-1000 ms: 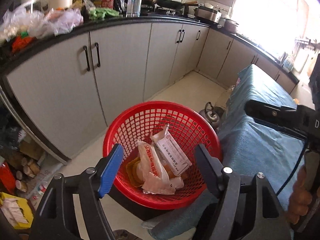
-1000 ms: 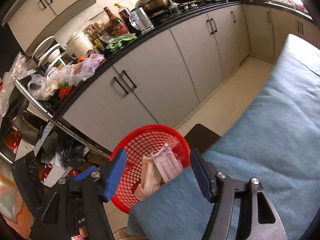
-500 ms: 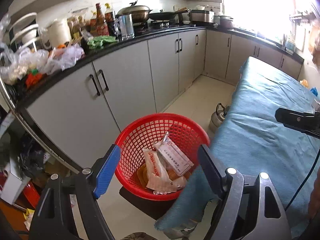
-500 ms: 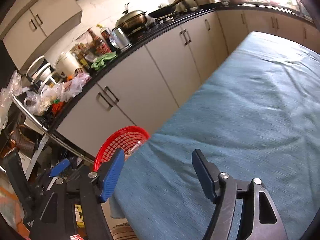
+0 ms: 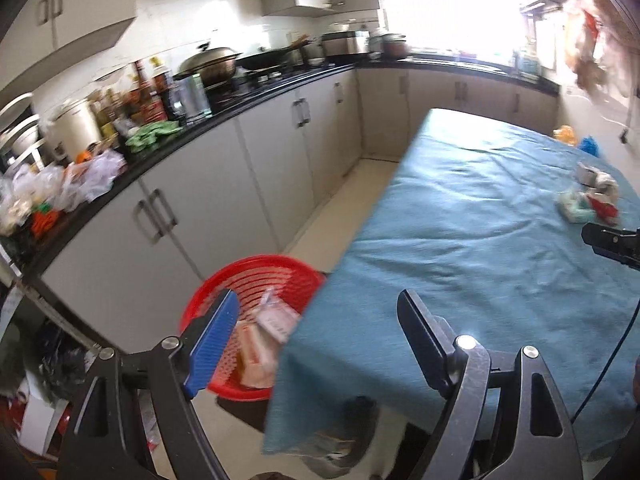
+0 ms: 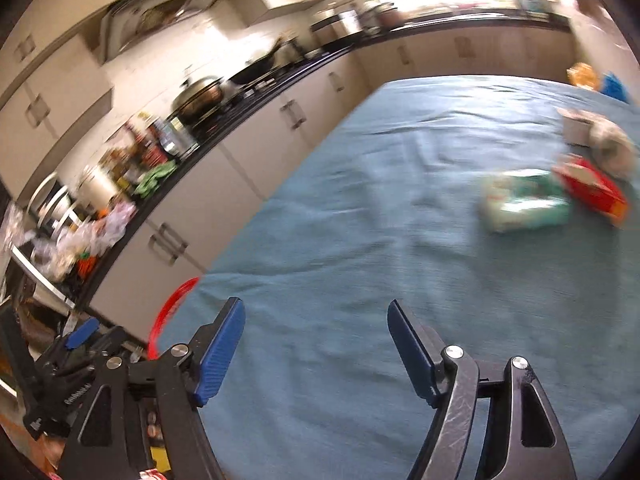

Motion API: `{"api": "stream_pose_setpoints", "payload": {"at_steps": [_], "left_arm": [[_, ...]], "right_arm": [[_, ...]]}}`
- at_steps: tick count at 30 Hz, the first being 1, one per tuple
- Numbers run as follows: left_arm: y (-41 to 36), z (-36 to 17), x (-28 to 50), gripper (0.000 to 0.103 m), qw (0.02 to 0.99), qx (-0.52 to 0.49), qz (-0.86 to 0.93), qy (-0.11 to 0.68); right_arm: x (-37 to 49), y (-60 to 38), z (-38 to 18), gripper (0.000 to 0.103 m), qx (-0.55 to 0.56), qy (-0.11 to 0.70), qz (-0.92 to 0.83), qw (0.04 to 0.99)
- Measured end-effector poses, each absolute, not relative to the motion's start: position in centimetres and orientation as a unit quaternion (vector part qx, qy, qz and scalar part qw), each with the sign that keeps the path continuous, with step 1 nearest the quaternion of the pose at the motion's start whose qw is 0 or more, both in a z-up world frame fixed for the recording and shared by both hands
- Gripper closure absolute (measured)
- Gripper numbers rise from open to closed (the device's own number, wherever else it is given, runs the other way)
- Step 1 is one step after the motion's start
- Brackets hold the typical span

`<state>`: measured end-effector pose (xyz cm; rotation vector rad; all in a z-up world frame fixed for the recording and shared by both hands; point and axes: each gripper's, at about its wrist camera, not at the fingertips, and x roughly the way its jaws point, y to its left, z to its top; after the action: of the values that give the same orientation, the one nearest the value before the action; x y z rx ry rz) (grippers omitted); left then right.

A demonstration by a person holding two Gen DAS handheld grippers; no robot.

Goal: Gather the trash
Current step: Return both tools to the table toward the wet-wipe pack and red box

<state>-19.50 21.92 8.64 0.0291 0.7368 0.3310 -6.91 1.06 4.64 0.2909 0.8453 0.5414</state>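
A red basket holding several packets stands on the floor by the near corner of the blue-clothed table. My left gripper is open and empty, above the basket and table corner. My right gripper is open and empty over the table. Trash lies at the table's far right: a white-green packet, a red box, a crumpled white wad and a small white box. This pile shows in the left wrist view. The basket's rim peeks out at the table edge.
Grey kitchen cabinets with a cluttered black counter run along the left and back. A strip of tiled floor separates them from the table. Orange and blue items sit beyond the table's far corner. Clutter fills the floor at lower left.
Both grippers have swung up and right, away from the basket toward the table. The trash pile on the table has come into view. Both stay open.
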Motion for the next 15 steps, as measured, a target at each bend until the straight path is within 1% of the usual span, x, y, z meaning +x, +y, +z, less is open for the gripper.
{"api": "stream_pose_setpoints", "payload": {"at_steps": [10,15], "left_arm": [[13.5,10.0,-15.3,0.023,0.929,0.024,0.022,0.369],[8.1,9.9,-10.5,0.022,0.926,0.048,-0.062,0.37]], "right_arm": [[-7.8,-12.6,3.8,0.023,0.18,0.396,0.139,0.889],[-6.8,-17.2,3.7,0.023,0.188,0.393,0.088,0.896]]}}
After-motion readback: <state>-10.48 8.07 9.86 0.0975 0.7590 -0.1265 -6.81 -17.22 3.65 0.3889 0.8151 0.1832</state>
